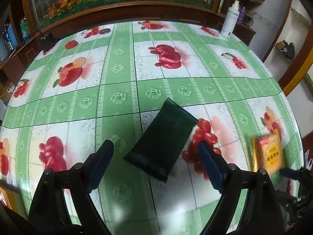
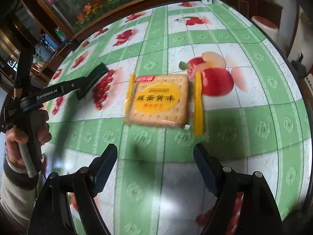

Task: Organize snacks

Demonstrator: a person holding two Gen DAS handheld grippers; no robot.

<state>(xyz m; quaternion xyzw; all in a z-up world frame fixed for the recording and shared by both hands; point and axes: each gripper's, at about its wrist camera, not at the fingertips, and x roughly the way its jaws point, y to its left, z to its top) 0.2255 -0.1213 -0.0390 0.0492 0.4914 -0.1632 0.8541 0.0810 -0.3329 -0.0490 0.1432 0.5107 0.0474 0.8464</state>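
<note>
On the table (image 1: pixel 121 74), the dark green packet (image 1: pixel 159 140) lies just ahead of the left tool (image 1: pixel 155 162), jaws apart and empty, its long axis slanting away to the right. Further right, the yellow cracker packet (image 2: pixel 159 101) lies flat, squarish, ahead of the open, empty right tool (image 2: pixel 155 165).

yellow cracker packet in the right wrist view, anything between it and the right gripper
Nothing. In the right wrist view only bare green-and-white fruit-print tablecloth separates the open right gripper from the yellow cracker packet.
</note>
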